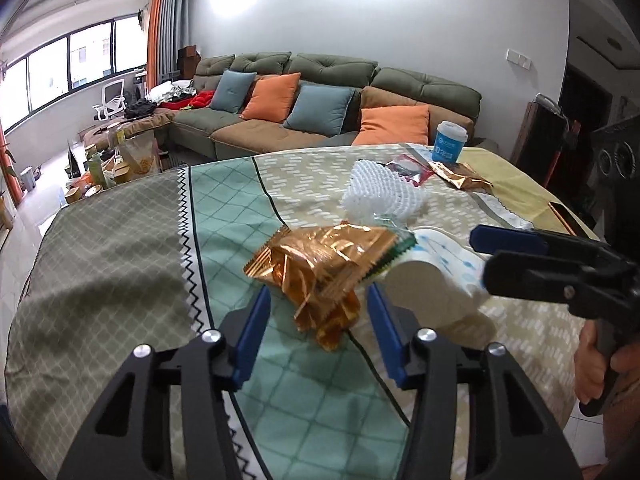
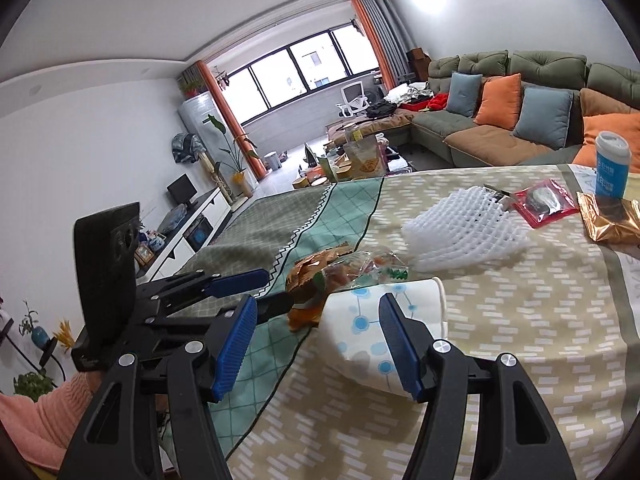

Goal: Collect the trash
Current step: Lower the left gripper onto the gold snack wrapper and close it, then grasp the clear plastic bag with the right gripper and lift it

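Observation:
A crumpled copper foil wrapper (image 1: pixel 320 264) lies on the patterned tablecloth (image 1: pixel 120 248), between the open blue fingers of my left gripper (image 1: pixel 318 300). It also shows in the right wrist view (image 2: pixel 316 276). A white paper cup with blue dots (image 2: pixel 372 320) lies on its side beside the wrapper, between the open fingers of my right gripper (image 2: pixel 318 312). The cup shows in the left wrist view (image 1: pixel 432 276), with the right gripper (image 1: pixel 480 252) at its side. A white foam net (image 2: pixel 460 232) lies beyond.
A red packet (image 2: pixel 544 202), a second copper wrapper (image 2: pixel 612 220) and an upright blue cup (image 2: pixel 612 164) sit at the far side of the table. A sofa with cushions (image 1: pixel 320 100) stands behind. A cluttered low table (image 2: pixel 352 156) is to the left.

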Available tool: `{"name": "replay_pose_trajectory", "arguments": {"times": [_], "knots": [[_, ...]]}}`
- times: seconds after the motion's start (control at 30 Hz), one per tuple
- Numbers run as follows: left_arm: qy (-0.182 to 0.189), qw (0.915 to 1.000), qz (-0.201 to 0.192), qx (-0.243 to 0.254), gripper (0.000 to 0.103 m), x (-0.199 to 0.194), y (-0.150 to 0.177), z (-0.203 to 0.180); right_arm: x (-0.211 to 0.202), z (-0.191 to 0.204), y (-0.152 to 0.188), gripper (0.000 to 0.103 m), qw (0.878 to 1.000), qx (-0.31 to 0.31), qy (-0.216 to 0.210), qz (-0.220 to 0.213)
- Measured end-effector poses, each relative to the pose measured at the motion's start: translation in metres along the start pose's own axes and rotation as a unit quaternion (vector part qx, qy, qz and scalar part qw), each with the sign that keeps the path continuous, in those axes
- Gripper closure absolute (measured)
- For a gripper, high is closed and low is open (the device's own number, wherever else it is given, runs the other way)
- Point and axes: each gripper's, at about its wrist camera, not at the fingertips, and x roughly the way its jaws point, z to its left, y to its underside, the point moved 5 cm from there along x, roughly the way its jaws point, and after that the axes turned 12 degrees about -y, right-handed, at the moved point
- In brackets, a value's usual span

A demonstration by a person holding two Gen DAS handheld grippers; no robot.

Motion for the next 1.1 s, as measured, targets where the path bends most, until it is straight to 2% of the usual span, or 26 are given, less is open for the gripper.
{"name": "replay_pose_trajectory", "arguments": {"times": [0.23, 0.3, 0.4, 0.7, 1.03, 1.1], "knots": [[-0.009, 0.9996, 0.025, 0.012, 0.063, 0.02, -0.004, -0.002, 0.0, -0.004, -0.001, 0.039, 1.0, 0.003, 0.0, 0.0], [-0.006, 0.9995, 0.029, 0.013, 0.074, 0.022, -0.005, -0.004, 0.002, -0.007, -0.003, 0.039, 1.0, 0.003, 0.002, 0.002], [-0.001, 0.9995, 0.031, 0.008, 0.085, 0.021, -0.005, -0.001, 0.008, -0.011, -0.007, 0.039, 1.0, 0.002, 0.006, 0.006], [-0.003, 0.9998, 0.017, -0.008, 0.087, 0.009, -0.004, 0.011, 0.028, -0.014, -0.015, 0.039, 0.999, -0.023, 0.034, 0.036], [-0.006, 0.9991, -0.011, -0.041, 0.087, -0.026, 0.0, 0.035, 0.056, -0.013, -0.015, 0.037, 0.994, -0.047, 0.063, 0.075], [-0.005, 0.9988, -0.014, -0.047, 0.087, -0.031, 0.002, 0.04, 0.059, -0.013, -0.016, 0.041, 0.993, -0.052, 0.068, 0.082]]}}
